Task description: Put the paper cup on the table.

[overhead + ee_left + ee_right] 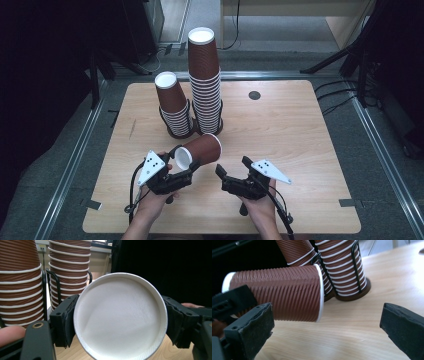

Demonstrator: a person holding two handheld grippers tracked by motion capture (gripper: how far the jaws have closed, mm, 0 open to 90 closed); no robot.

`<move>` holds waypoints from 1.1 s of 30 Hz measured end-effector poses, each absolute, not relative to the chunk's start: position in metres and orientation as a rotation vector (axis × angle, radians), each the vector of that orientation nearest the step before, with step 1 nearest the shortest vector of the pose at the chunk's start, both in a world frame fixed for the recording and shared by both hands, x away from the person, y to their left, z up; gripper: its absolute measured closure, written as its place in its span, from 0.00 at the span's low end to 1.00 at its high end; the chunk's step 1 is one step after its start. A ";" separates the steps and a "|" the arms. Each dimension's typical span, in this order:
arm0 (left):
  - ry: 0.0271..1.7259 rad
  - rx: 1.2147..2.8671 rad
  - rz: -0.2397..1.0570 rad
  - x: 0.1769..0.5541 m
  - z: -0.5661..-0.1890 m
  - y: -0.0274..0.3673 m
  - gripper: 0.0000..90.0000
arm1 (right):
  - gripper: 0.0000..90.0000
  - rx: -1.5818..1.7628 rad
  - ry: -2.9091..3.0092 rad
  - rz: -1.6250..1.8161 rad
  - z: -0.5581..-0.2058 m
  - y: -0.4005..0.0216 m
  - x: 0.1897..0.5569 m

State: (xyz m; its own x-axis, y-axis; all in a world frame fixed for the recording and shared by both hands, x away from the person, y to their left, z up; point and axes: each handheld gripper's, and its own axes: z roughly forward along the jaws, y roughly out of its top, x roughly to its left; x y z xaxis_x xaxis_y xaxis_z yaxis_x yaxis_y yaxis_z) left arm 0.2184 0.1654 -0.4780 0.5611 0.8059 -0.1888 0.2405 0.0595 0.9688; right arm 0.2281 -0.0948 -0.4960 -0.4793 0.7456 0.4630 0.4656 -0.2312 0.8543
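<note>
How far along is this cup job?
Two cup stacks already stand upside down in wire holders. In hand: the left tongs grip one brown cup by its bottom end, lying sideways. The right tongs wait open beside it. Likely left: putting that cup on a stack.

A wooden table [280,150] carried two stacks of inverted brown ribbed paper cups at its far left. The taller stack [205,82] stood just right of the shorter stack [174,105]. Each sat in a black wire holder [220,117]. A dark round disc [254,95] lay at the far edge.
</note>
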 end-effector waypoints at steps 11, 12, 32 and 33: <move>0.927 1.469 0.548 0.218 -0.479 0.166 0.26 | 0.00 1.769 1.636 2.031 -0.495 -0.086 0.230; 0.927 1.469 0.549 0.218 -0.479 0.166 0.26 | 0.00 1.769 1.636 2.031 -0.495 -0.086 0.230; 0.914 1.468 0.564 0.218 -0.482 0.166 0.25 | 0.00 2.290 1.391 2.319 -0.499 -0.071 0.239; 0.913 1.467 0.565 0.218 -0.482 0.166 0.25 | 0.00 2.303 1.374 2.318 -0.500 -0.070 0.240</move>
